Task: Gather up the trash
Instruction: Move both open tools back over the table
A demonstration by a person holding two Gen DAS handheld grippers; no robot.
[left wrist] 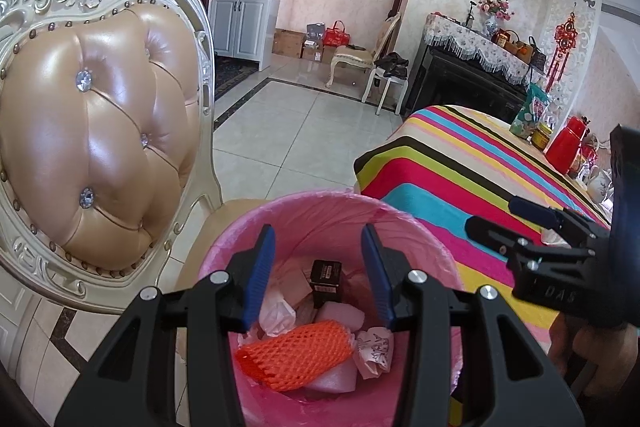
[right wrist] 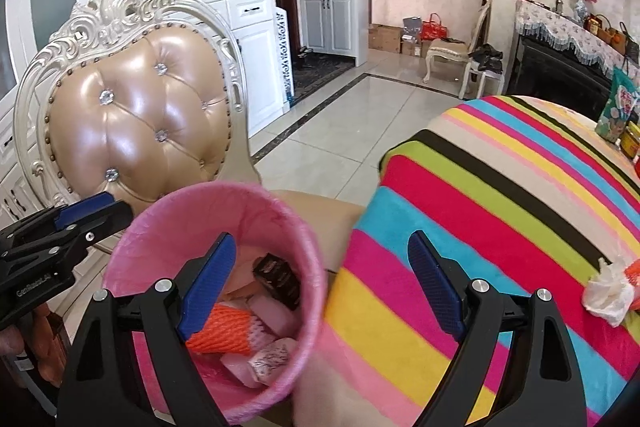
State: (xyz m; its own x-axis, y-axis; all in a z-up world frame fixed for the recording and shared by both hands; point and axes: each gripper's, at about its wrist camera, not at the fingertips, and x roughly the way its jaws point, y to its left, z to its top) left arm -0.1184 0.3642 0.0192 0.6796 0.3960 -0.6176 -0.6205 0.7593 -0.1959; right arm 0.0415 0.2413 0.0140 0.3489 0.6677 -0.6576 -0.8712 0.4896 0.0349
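Left tool (left wrist: 318, 275), part-open and empty, hovers over the pink bin (left wrist: 420, 231) of collected trash. Right tool (right wrist: 322, 287), spread wide and empty, is between drops; next, it must reach the crumpled tissue (right wrist: 606, 293) on the striped tabletop (right wrist: 480, 187).

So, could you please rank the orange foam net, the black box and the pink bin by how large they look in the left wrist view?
1. pink bin, clearly the largest, since it holds the other two.
2. orange foam net.
3. black box, which is partly buried and lies deeper in the bin, so its true size is unsure.
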